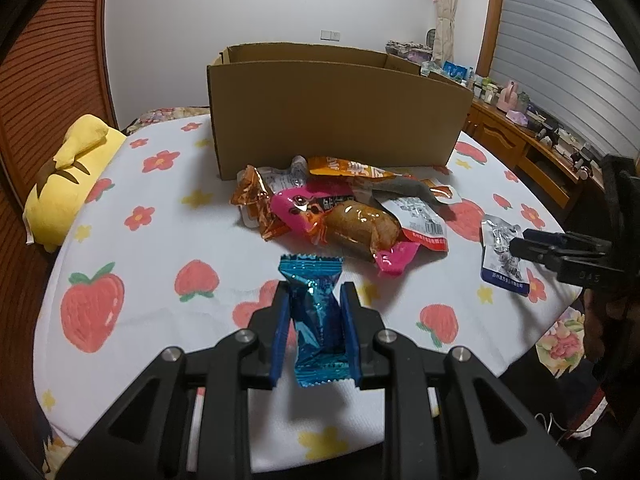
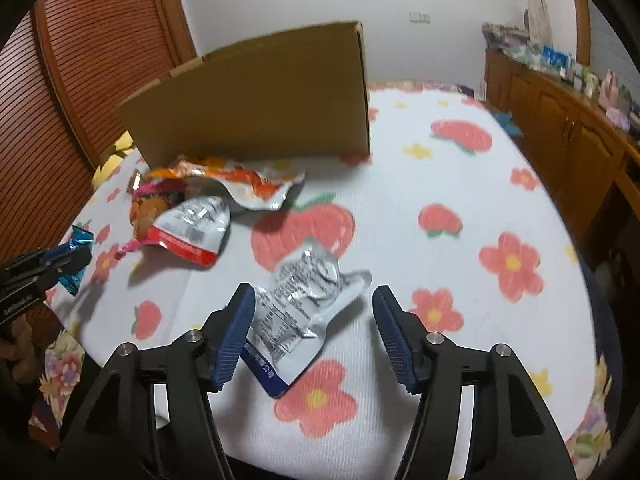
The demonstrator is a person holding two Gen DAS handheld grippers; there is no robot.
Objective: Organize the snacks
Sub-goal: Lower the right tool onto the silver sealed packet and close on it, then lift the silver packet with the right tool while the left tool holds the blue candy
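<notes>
My left gripper is shut on a blue foil snack packet and holds it above the bed; it also shows in the right wrist view. My right gripper is open, its fingers either side of a silver packet with a blue edge, which lies on the bed; that packet shows in the left wrist view. A pile of snack packets lies in front of an open cardboard box, seen in the right wrist view too.
The strawberry-and-flower blanket covers the bed. A yellow plush pillow lies at the left. A wooden cabinet with small items runs along the right. A slatted wooden door stands behind the box.
</notes>
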